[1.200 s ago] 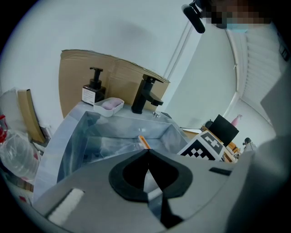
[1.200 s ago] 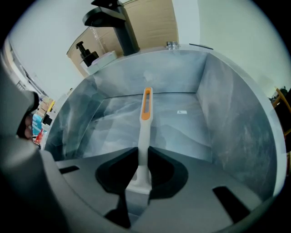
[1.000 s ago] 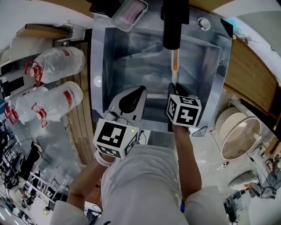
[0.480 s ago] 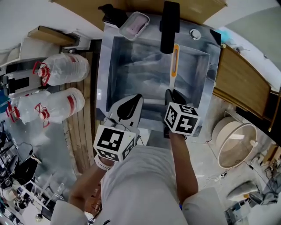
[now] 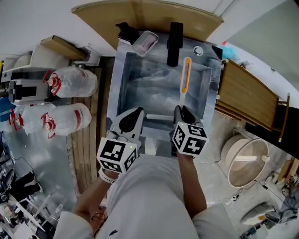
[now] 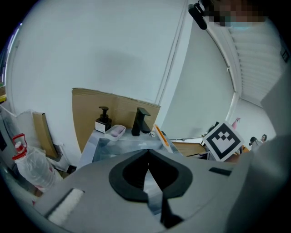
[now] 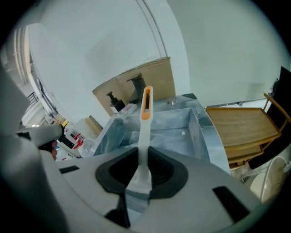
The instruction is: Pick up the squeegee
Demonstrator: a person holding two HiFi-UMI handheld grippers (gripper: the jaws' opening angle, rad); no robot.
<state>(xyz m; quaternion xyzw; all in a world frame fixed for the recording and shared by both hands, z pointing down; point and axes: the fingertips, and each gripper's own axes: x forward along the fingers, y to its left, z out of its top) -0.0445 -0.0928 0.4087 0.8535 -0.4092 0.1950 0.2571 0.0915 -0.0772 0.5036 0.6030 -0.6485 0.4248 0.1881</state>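
The squeegee (image 5: 185, 80) has a white handle with an orange end and points away from me over the steel sink (image 5: 115, 79). My right gripper (image 5: 181, 110) is shut on the handle's near part, and a pale crossbar (image 5: 161, 117) shows beside its jaws. In the right gripper view the handle (image 7: 145, 119) runs up from between the black pads (image 7: 160, 169) of that gripper (image 7: 143, 154). My left gripper (image 5: 135, 113) hangs beside it over the sink's near rim. In the left gripper view its jaws (image 6: 148, 154) meet with nothing between them, and the squeegee's orange end (image 6: 162, 137) shows to the right.
A black faucet (image 5: 174, 39), a soap dish (image 5: 145, 42) and a pump bottle (image 5: 125, 31) stand at the sink's far rim, with cardboard (image 5: 145, 14) behind. Large water jugs (image 5: 70, 80) lie left. A wooden table (image 5: 247, 100) and a round bin (image 5: 245, 161) are right.
Both grippers have risen above the sink, and the squeegee has come up with the right gripper. The sink looks smaller and farther below.
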